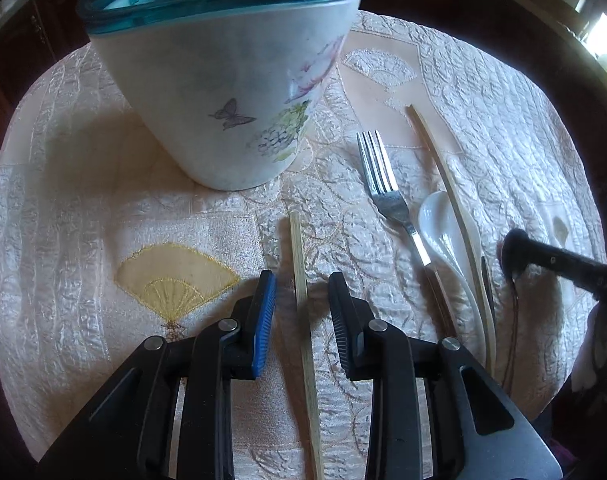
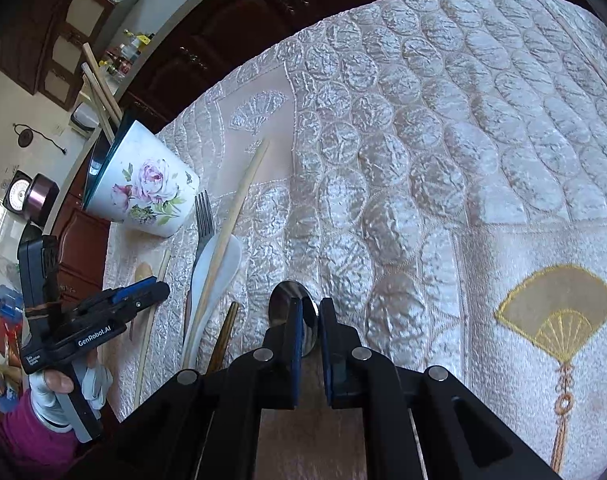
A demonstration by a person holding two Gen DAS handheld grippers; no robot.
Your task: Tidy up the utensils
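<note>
Across the whole surface lies a quilted cream tablecloth [image 2: 443, 128], its far edge meeting dark wooden cabinets [image 2: 231, 36]; its right half is bare, with an embroidered gold fan [image 2: 555, 312] near the front. Toward the left stands a floral holder [image 1: 223, 92] with a teal rim, several chopsticks upright inside. Just right of it, a fork [image 1: 387, 188], a white ceramic spoon [image 1: 443, 228] and a long chopstick [image 1: 443, 176] lie bunched, the chopstick crossing the spoon. Apart from them, a single chopstick [image 1: 303, 312] lies on the cloth between the fingers of the left gripper [image 1: 301, 284], whose jaws stand released, clear of it on both sides. The right gripper [image 2: 309, 312] is clenched on a metal spoon [image 2: 289, 300], its bowl poking beyond the fingertips.
</note>
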